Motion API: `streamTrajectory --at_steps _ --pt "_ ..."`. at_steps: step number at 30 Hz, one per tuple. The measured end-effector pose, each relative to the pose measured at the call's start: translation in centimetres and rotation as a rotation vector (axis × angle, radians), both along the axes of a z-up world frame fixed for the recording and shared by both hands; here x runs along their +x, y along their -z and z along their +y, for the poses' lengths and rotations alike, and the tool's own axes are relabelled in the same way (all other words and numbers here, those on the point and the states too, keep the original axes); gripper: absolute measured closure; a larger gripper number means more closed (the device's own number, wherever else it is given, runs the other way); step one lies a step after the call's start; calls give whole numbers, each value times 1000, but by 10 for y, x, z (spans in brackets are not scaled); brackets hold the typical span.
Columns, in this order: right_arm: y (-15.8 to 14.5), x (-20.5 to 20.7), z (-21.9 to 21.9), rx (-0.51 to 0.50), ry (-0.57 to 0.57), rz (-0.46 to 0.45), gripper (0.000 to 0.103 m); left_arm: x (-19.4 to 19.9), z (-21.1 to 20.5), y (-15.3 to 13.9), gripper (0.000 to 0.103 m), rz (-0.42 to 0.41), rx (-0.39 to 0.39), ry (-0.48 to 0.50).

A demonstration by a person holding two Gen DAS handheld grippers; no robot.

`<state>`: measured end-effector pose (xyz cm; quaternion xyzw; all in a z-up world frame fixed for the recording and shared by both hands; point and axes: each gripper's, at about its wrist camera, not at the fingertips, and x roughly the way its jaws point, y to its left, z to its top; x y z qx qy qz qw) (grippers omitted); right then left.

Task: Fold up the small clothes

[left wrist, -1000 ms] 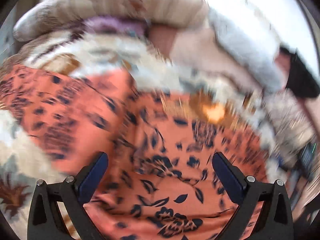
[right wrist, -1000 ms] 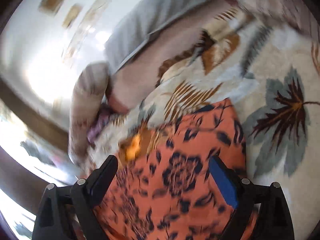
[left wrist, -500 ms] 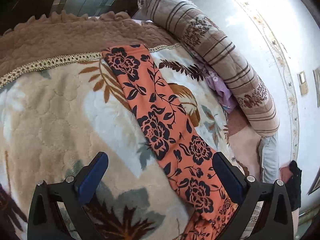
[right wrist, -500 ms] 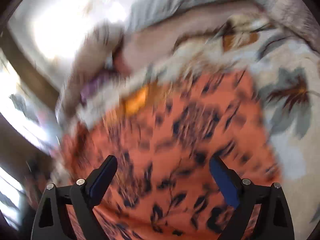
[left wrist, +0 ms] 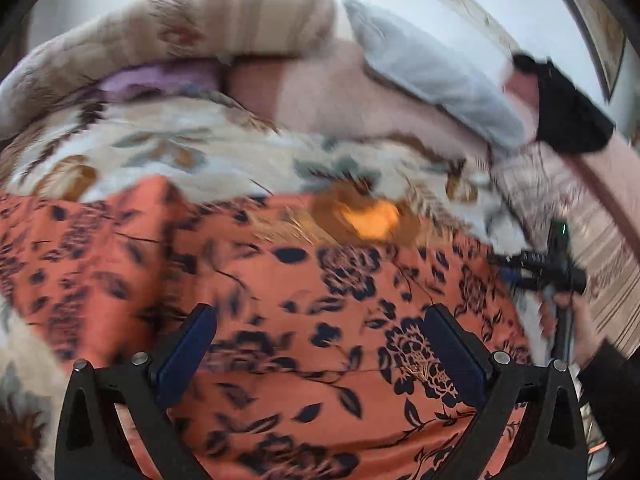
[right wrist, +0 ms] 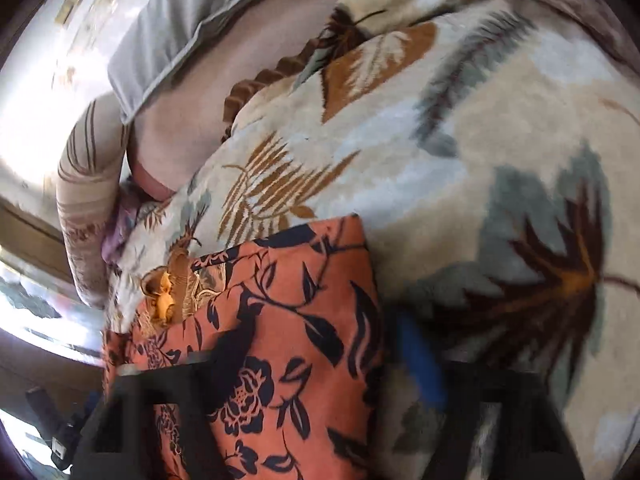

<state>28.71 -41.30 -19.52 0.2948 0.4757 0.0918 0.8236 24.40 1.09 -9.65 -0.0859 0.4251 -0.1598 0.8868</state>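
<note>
The orange garment [left wrist: 304, 320] with dark flowers lies spread on a leaf-patterned blanket [right wrist: 460, 168] that covers the bed. In the left wrist view it fills the near and middle part of the picture, and its far edge meets the blanket. In the right wrist view one corner of it [right wrist: 352, 224] points to the far side, and its right edge runs straight toward the camera.

The left tool [left wrist: 320, 356] stands over the cloth with its two blue pads wide apart; nothing is between them, so it is open. The right tool [right wrist: 320, 364] is blurred. Its jaws have just been closing, and the edge of the orange garment sits between them (the blue pad [right wrist: 420, 364] is just to the right of that edge, the dark left finger lies over the cloth). Whether the pads already press on the fabric I cannot tell.

Farther away, a striped bolster [left wrist: 208, 28] lies along the far side of the bed, with a purple cloth [left wrist: 160, 78] just below it. To the right of it are a grey pillow [left wrist: 432, 76] and a black item [left wrist: 568, 116]. At the right edge of the left wrist view a hand [left wrist: 580, 320] in a dark sleeve holds the other tool's black frame.
</note>
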Motion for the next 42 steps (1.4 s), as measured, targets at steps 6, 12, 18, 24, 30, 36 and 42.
streamTrajectory --at_steps 6,12,18,24,30,36,42 --pt "-29 3 12 -241 7 -57 94 16 -27 48 0 113 123 -34" --pt "-28 -15 2 -240 117 -55 75 12 -42 59 0 105 264 -8" --pt "-34 -86 35 104 -3 -91 61 16 -44 61 0 97 270 -17" --pt "-30 -114 42 34 142 -66 47 3 -11 25 0 66 83 -74" --pt "-61 -146 134 -303 65 -324 16 -41 122 -24 0 -59 -181 -317" --pt "-11 -140 149 -329 9 -215 16 -34 297 10 0 20 -502 -666" --pt "-7 -138 140 -273 10 -215 13 12 380 46 1 86 -563 -790"
